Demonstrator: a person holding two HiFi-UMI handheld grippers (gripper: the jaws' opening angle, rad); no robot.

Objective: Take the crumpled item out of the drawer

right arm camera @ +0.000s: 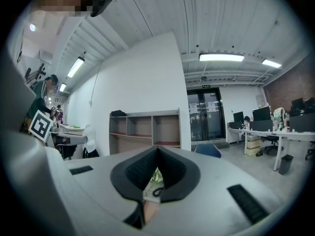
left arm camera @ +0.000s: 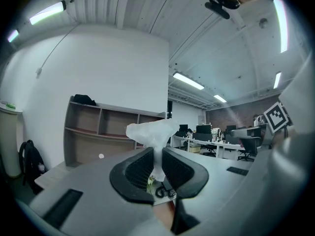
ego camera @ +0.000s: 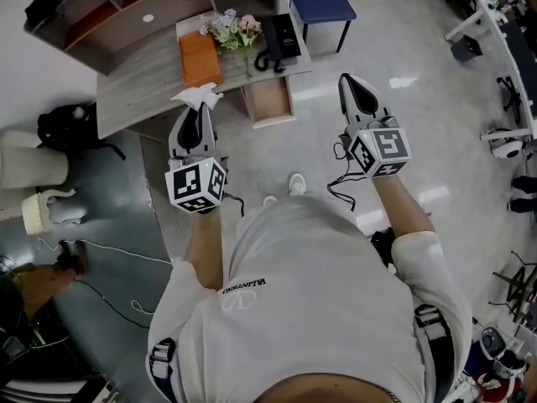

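The crumpled item is a wad of white paper [ego camera: 198, 97] [left arm camera: 151, 133]. My left gripper [ego camera: 198, 110] [left arm camera: 157, 162] is shut on its lower end, and the wad fans out above the black pads. It is held up in the air in front of the desk, left of the open wooden drawer [ego camera: 270, 99]. My right gripper [ego camera: 351, 81] [right arm camera: 157, 150] hangs to the right of the drawer with its tips together and nothing between them. I cannot see the inside of the drawer well from here.
The grey desk [ego camera: 147, 74] carries an orange pad [ego camera: 199, 57], a bunch of flowers [ego camera: 232, 28] and a black phone [ego camera: 281, 39]. Behind it stand open shelves [ego camera: 126, 7] and a blue chair [ego camera: 324, 2]. A black backpack [ego camera: 71, 128] and a white bin [ego camera: 29, 166] sit at the left.
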